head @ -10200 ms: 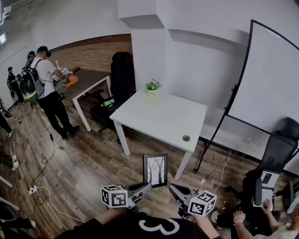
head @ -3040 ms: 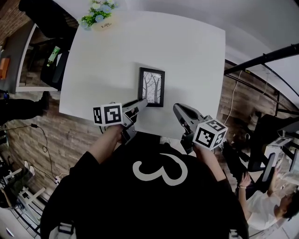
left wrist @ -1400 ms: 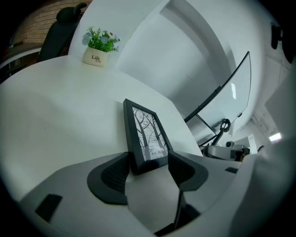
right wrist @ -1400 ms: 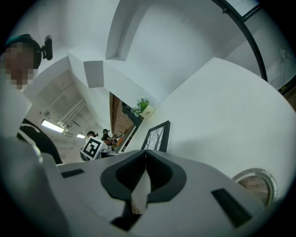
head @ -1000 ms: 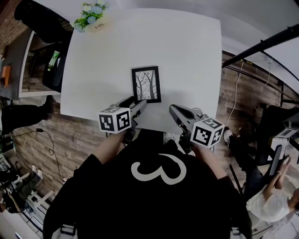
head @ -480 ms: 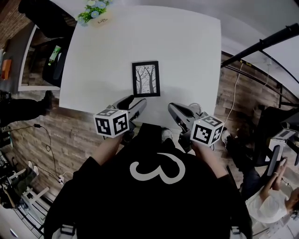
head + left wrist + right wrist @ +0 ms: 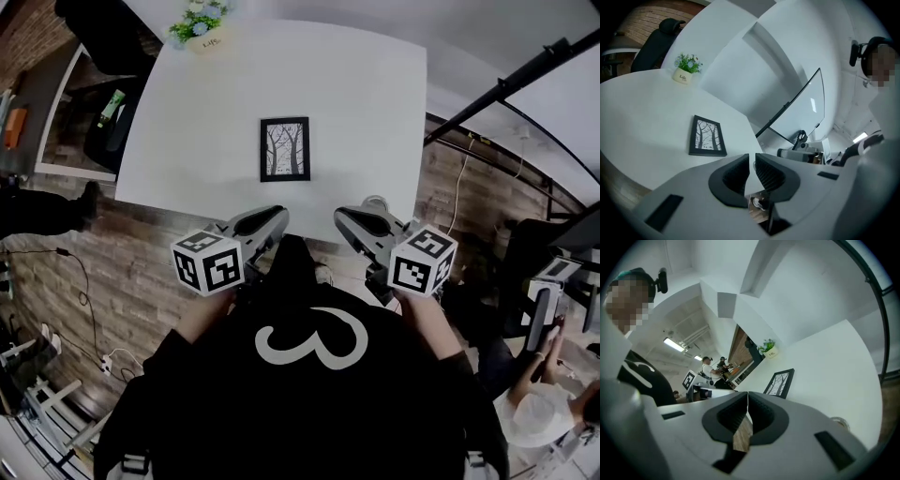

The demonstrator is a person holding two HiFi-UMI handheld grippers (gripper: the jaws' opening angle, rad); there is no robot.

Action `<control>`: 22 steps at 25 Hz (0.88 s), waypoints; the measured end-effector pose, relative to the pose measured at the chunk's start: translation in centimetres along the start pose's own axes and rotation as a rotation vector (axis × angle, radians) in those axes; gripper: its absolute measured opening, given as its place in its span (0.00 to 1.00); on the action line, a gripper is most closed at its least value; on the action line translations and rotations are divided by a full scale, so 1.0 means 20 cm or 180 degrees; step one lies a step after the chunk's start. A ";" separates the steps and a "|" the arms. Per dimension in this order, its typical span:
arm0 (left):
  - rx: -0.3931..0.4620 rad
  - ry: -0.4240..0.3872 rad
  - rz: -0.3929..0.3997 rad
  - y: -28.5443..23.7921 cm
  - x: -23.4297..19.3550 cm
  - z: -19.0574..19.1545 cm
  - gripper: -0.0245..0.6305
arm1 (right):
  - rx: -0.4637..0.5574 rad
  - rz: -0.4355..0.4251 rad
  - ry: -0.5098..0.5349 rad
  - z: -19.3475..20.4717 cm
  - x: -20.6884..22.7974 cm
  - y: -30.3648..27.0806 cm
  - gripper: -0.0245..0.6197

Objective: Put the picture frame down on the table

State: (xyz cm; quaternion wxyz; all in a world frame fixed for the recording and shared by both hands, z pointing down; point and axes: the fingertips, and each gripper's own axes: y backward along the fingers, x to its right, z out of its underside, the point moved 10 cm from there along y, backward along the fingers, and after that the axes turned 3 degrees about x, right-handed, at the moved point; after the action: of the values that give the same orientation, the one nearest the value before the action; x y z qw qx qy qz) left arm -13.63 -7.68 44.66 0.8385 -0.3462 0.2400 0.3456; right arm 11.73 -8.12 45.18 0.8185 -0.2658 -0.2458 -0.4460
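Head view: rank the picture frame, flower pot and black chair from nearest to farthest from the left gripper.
1. Picture frame, flat on the table, just ahead of the left gripper.
2. Flower pot, at the table's far left corner.
3. Black chair, beyond that corner, off the table.

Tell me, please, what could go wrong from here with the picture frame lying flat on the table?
1. The picture frame lies face up on the near half of the table, free of both tongs. The left tongs and right tongs hover just off the near edge, so a careless forward sweep could probably knock or scratch it.
2. The white top looks smooth, so a nudge might slide the frame toward an edge.
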 end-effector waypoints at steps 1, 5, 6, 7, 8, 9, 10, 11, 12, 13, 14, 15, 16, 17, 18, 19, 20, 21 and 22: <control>0.0036 -0.0021 0.0066 0.02 0.04 0.01 0.11 | -0.0024 -0.0055 0.0088 -0.01 -0.02 0.02 0.07; 0.0182 -0.0080 0.0334 0.08 0.18 0.03 0.06 | -0.0075 -0.0153 0.0339 -0.04 -0.11 0.11 0.07; 0.0210 -0.0099 0.0377 0.09 0.21 0.03 0.06 | -0.0075 -0.0162 0.0371 -0.04 -0.13 0.13 0.07; 0.0232 -0.0126 0.0409 0.10 0.24 0.04 0.06 | -0.0067 -0.0181 0.0394 -0.04 -0.15 0.14 0.07; 0.0252 -0.0157 0.0433 0.11 0.26 0.04 0.06 | -0.0061 -0.0205 0.0414 -0.04 -0.17 0.15 0.07; 0.0271 -0.0188 0.0454 0.12 0.29 0.05 0.06 | -0.0062 -0.0231 0.0439 -0.03 -0.19 0.17 0.07; 0.0292 -0.0214 0.0479 0.13 0.31 0.05 0.06 | -0.0072 -0.0257 0.0471 -0.02 -0.20 0.18 0.07; 0.0313 -0.0234 0.0509 0.13 0.34 0.06 0.06 | -0.0083 -0.0283 0.0505 -0.02 -0.21 0.19 0.07; 0.0332 -0.0246 0.0542 0.14 0.36 0.06 0.06 | -0.0089 -0.0305 0.0536 -0.02 -0.23 0.21 0.07; 0.0349 -0.0252 0.0576 0.14 0.39 0.07 0.06 | -0.0084 -0.0322 0.0560 -0.02 -0.24 0.23 0.07; 0.0366 -0.0253 0.0608 0.15 0.41 0.07 0.06 | -0.0070 -0.0337 0.0578 -0.03 -0.26 0.25 0.07; 0.0385 -0.0257 0.0638 0.15 0.44 0.07 0.06 | -0.0048 -0.0349 0.0593 -0.04 -0.27 0.28 0.07; 0.0403 -0.0266 0.0661 0.15 0.46 0.08 0.06 | -0.0023 -0.0354 0.0608 -0.04 -0.28 0.30 0.07; 0.0412 -0.0285 0.0673 0.15 0.48 0.08 0.06 | 0.0002 -0.0352 0.0626 -0.05 -0.29 0.32 0.07; 0.0409 -0.0314 0.0674 0.14 0.50 0.08 0.06 | 0.0025 -0.0344 0.0644 -0.06 -0.29 0.34 0.07; 0.0398 -0.0355 0.0672 0.14 0.52 0.09 0.06 | 0.0047 -0.0338 0.0659 -0.06 -0.30 0.36 0.07; 0.0386 -0.0401 0.0673 0.14 0.53 0.09 0.06 | 0.0068 -0.0338 0.0668 -0.06 -0.31 0.38 0.07; 0.0377 -0.0443 0.0680 0.13 0.55 0.09 0.06 | 0.0085 -0.0342 0.0674 -0.07 -0.32 0.39 0.07; 0.0373 -0.0477 0.0692 0.13 0.56 0.09 0.06 | 0.0097 -0.0347 0.0681 -0.07 -0.33 0.40 0.07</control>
State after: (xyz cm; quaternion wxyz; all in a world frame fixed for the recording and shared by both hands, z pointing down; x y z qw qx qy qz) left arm -8.05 -0.33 37.45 0.8304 -0.2418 0.2326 0.4448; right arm 15.70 -1.40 38.25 0.8185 -0.1904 -0.1779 -0.5120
